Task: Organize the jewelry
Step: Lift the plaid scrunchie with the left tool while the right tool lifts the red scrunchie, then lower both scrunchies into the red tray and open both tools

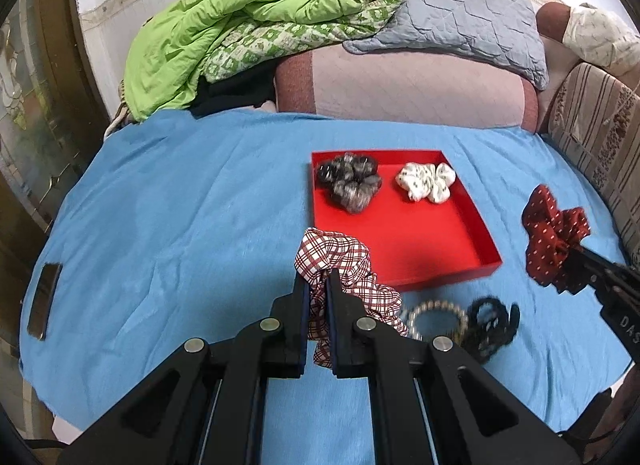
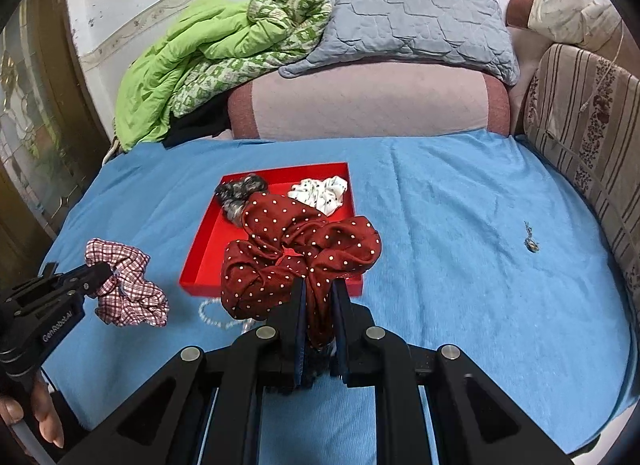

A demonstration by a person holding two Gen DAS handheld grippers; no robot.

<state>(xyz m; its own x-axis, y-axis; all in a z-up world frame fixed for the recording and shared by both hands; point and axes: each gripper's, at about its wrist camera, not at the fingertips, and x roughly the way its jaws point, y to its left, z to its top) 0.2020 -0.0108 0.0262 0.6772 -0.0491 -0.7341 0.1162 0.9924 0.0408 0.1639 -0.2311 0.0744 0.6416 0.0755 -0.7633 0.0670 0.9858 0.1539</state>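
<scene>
Left hand-held gripper (image 1: 318,285) is clamped on a plaid scrunchie (image 1: 340,261) low in the middle of the frame, right hand-held gripper (image 2: 320,293) pinching a red dotted scrunchie (image 2: 296,253). Red tray (image 1: 404,241) sits on the blue bedsheet (image 1: 180,225) mid-frame, holding a grey scrunchie (image 1: 350,181) and a white one (image 1: 426,181). A bead bracelet (image 1: 436,315) and black hair tie (image 1: 492,325) lie just below the tray, partly hidden behind the left fingers.

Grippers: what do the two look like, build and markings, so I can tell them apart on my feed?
Both are matte black linkage grippers with silver round pivot pins and flat fingers lined with dark blue pads. The left gripper shows white "GenRobot.AI" lettering on its body in the right wrist view. The right gripper shows white letters "DAS" in the left wrist view. No cables are visible.
</scene>
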